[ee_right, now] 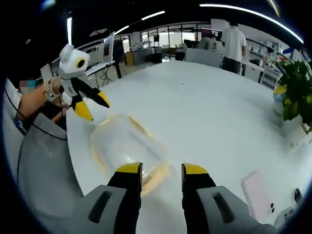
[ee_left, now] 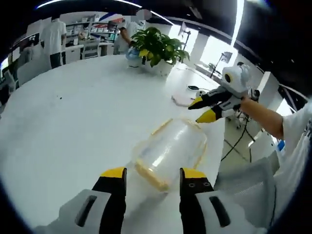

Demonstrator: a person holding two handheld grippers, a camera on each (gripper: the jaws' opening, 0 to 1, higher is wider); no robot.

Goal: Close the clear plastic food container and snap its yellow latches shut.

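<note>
A clear plastic container [ee_left: 168, 151] with yellow edges lies on the white table [ee_left: 73, 112] close to its edge. Whether its lid sits flush is too blurred to tell. My left gripper [ee_left: 153, 174] is open, its yellow tips just short of the container's near end, touching nothing. In the right gripper view the container [ee_right: 127, 144] lies just beyond my right gripper [ee_right: 162, 169], which is open and empty. Each gripper faces the other across the container: the right gripper [ee_left: 196, 111] hovers past its far side, and the left gripper [ee_right: 97, 110] hangs above its far corner.
A potted plant [ee_left: 156, 46] stands at the table's far side. A pink phone [ee_right: 257, 192] lies on the table [ee_right: 204, 107] near my right gripper. A grey chair [ee_right: 39, 165] sits beside the table edge. People stand at desks in the background.
</note>
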